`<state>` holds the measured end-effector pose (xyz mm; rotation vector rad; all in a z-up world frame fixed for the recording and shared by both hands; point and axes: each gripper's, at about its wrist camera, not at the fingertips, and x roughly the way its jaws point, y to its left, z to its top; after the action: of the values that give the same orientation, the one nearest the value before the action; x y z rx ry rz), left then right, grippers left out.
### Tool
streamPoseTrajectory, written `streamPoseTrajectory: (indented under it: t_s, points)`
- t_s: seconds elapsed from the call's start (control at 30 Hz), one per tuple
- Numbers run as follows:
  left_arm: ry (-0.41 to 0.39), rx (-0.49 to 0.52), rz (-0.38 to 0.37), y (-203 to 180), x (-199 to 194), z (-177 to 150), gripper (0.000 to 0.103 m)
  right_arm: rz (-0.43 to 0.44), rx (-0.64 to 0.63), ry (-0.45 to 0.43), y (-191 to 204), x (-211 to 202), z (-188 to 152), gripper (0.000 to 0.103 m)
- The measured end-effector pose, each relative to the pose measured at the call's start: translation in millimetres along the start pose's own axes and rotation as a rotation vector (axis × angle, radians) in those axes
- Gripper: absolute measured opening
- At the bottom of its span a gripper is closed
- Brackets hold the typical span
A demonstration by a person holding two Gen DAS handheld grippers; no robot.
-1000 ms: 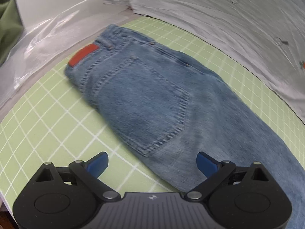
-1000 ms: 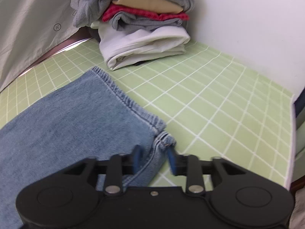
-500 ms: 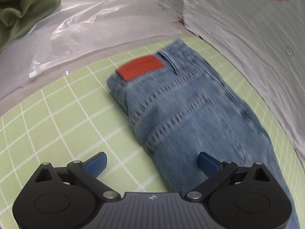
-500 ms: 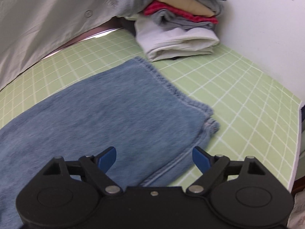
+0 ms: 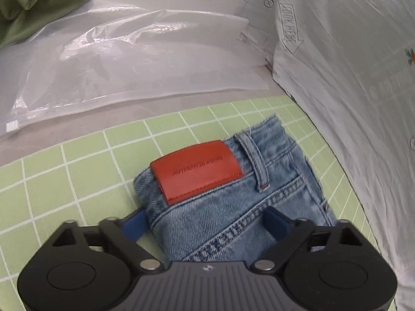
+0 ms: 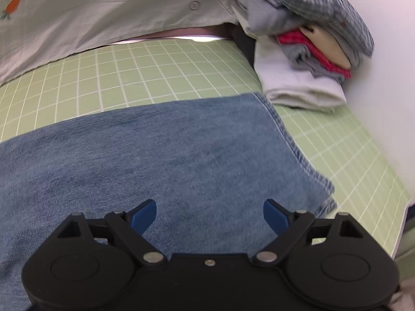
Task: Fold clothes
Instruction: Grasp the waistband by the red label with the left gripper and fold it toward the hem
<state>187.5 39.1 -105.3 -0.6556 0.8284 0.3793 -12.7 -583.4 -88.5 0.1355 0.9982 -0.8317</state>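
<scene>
Green gridded mat (image 5: 77,171) carries jeans (image 5: 233,207) lengthwise. Left gripper (image 5: 205,223) closing astride the waistband corner, unpinched; right gripper (image 6: 210,213) spread above the hem. Next: pinch, fold across.

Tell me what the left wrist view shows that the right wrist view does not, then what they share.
Left wrist only: the jeans' red patch, a clear plastic bag, green cloth, and the left gripper closing around the waistband. Right wrist only: the hem, a stack of folded clothes, and the right gripper, open above the leg. Both: the jeans, green grid mat, and pale shirt.
</scene>
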Motion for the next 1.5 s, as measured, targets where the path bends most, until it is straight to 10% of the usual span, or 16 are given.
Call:
streamPoseTrajectory:
  t_s: [0.17,0.5,0.73,0.9,0.97,1.27,1.5]
  points:
    - [-0.056,0.034,-0.056,-11,-22,1,0.032,0.007,-0.039,-0.049,9,-8,9,0.090]
    - [-0.122,0.428,-0.279,-121,-122,-54,0.027,0.047,0.099,-0.025,-11,2,-7,0.090]
    - [0.098,0.738,-0.400,-182,-128,-169,0.023,0.030,0.202,-0.009,-47,11,-30,0.090]
    - [0.244,0.889,-0.260,-182,-92,-250,0.023,0.009,0.292,0.017,-73,18,-49,0.090]
    - [0.201,0.990,-0.238,-193,-102,-258,0.027,0.005,0.318,0.026,-80,21,-54,0.090]
    - [0.221,0.855,-0.378,-205,-136,-213,0.072,0.009,0.390,0.039,-92,26,-66,0.090]
    - [0.112,0.792,-0.172,-191,-115,-167,0.086,0.013,0.318,-0.016,-93,25,-63,0.097]
